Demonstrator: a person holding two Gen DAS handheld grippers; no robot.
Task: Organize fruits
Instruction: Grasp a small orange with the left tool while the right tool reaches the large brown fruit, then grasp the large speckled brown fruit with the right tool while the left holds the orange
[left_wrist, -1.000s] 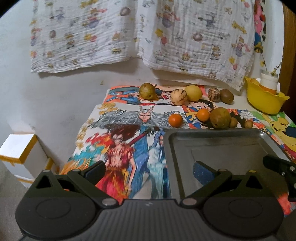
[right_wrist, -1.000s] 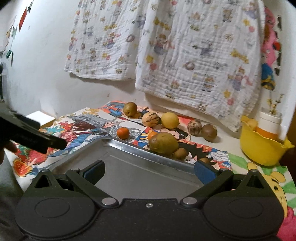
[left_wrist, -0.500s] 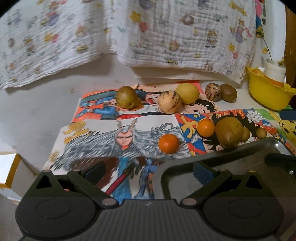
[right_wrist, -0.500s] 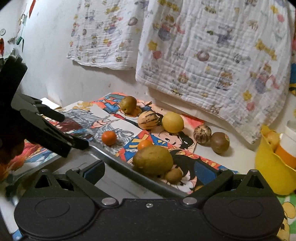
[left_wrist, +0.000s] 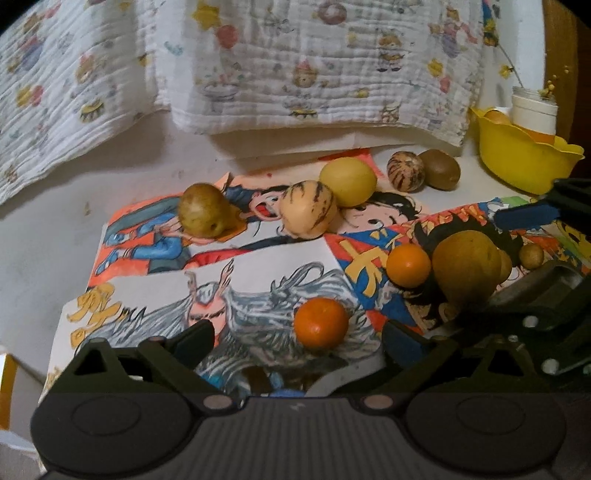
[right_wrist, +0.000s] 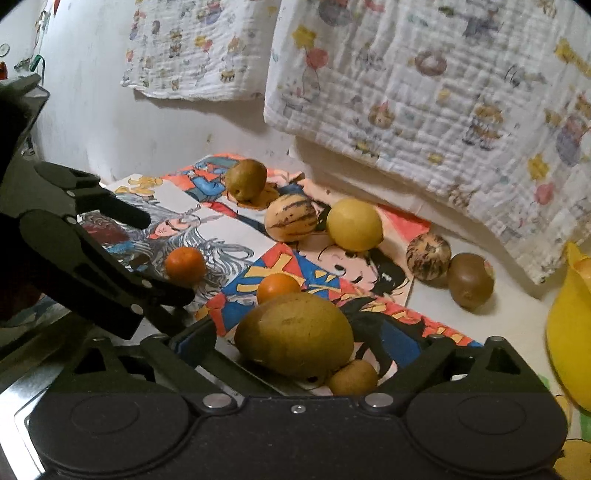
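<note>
Now the left hand-held gripper (left_wrist: 295, 341) hovers low over the cartoon posters (left_wrist: 258, 291) that cover the counter (left_wrist: 44, 236), its jaws spread wide and holding nothing, with a small orange (left_wrist: 321, 323) sitting between the two fingertips just ahead. The right hand-held gripper (right_wrist: 316, 347) is likewise spread wide and empty, and a large greenish-brown fruit (right_wrist: 295, 334) lies between its fingers, with a small brown fruit (right_wrist: 352, 376) touching it on the right side. A second small orange (right_wrist: 277, 287) rests just behind the large fruit. Further back, a striped cream fruit (right_wrist: 291, 218) and a yellow lemon (right_wrist: 354, 224) sit just beside each other, with a brownish pear (right_wrist: 245, 179) a little to their left. Off the posters, near the wall, a striped round fruit (right_wrist: 428, 256) and a brown kiwi (right_wrist: 470, 280) touch each other. A metal tray (right_wrist: 22, 417) shows at the lower left of the right wrist view, under the grippers. A yellow bowl (left_wrist: 521, 162) stands at the far right, holding a white jar (left_wrist: 533, 112). Printed muslin cloths (left_wrist: 295, 66) hang on the wall behind
</note>
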